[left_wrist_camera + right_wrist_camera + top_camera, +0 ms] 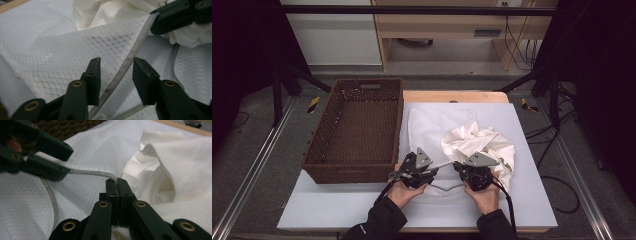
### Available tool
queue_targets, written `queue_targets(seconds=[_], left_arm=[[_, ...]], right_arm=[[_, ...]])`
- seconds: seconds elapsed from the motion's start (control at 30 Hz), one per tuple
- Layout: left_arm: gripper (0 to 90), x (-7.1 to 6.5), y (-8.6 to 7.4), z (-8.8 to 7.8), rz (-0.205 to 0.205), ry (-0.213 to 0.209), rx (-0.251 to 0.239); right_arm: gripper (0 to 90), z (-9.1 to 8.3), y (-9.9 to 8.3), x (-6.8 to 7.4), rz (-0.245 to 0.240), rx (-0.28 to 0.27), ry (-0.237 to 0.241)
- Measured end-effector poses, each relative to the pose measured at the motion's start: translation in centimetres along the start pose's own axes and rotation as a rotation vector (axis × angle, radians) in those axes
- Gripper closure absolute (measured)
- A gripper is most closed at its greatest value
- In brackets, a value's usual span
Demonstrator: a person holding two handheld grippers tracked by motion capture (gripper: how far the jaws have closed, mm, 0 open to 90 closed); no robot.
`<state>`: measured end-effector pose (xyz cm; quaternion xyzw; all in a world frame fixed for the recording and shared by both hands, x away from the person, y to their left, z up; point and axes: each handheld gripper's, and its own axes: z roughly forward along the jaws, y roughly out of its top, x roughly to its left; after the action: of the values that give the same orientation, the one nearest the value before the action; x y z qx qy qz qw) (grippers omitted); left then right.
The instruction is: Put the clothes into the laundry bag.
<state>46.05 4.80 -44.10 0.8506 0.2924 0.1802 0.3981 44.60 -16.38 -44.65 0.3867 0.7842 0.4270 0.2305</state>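
Black tongs sat closest to us: our right tongs (117, 181) were clenched on the zipper edge (92, 173) of the mesh bag (62, 50), our left tongs (116, 66) released astride it. We judged the cloth (479, 140) not yet bagged, the basket (357, 127) unused on the worktop (532, 200).

Grey floor (257, 145), wooden desk (442, 25), dark sides.

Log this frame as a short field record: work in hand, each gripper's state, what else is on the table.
work: handling a white mesh bag by its zipper edge
right gripper: shut on the zipper edge
left gripper: jaws open, zipper edge running between them, pads not pressing
cream cloth: bunched on the mesh bag, right of centre
wicker basket: left of the bag
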Motion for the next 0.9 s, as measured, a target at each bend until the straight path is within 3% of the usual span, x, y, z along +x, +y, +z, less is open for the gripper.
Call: queue_targets(seconds=[0.1, 0.27, 0.37, 0.47, 0.53, 0.67, 0.73, 0.8, 0.9], left_arm=[[51.6, -0.5, 0.4, 0.3, 0.023, -0.006, -0.006], [53.3, -0.9, 1.2, 1.0, 0.048, 0.029, -0.008], [68.7, -0.6, 1.4, 1.5, 0.033, 0.029, 0.014], [88.0, -0.4, 1.3, 1.3, 0.024, -0.001, 0.0], [88.8, -0.4, 1.4, 1.0, 0.024, -0.006, -0.003], [89.2, 0.0, 1.4, 0.5, 0.006, -0.024, -0.005], [89.2, 0.2, 1.4, 0.2, -0.006, -0.036, -0.01], [89.2, 0.5, 1.3, 0.0, -0.024, -0.044, -0.014], [89.2, 0.4, 1.4, 0.0, -0.024, -0.045, -0.013]], right_arm=[[89.5, -0.4, 0.7, -0.1, -0.008, -0.011, 0.002], [89.5, -0.4, 0.8, 0.1, -0.02, 0.0, 0.024], [89.5, -0.4, 0.7, 0.1, -0.014, -0.005, 0.034], [89.3, -0.4, 0.5, -0.1, -0.005, -0.008, 0.044], [88.4, -0.3, 0.5, -0.2, -0.007, -0.006, 0.047], [73.7, -1.0, 0.4, -0.5, 0.007, -0.025, 0.055], [65.5, -2.3, 0.2, -0.9, -0.004, -0.052, 0.027], [54.5, -3.8, -0.1, -1.8, 0.027, -0.077, 0.013], [39.7, -5.2, -1.2, -3.1, 0.05, -0.067, -0.018]])
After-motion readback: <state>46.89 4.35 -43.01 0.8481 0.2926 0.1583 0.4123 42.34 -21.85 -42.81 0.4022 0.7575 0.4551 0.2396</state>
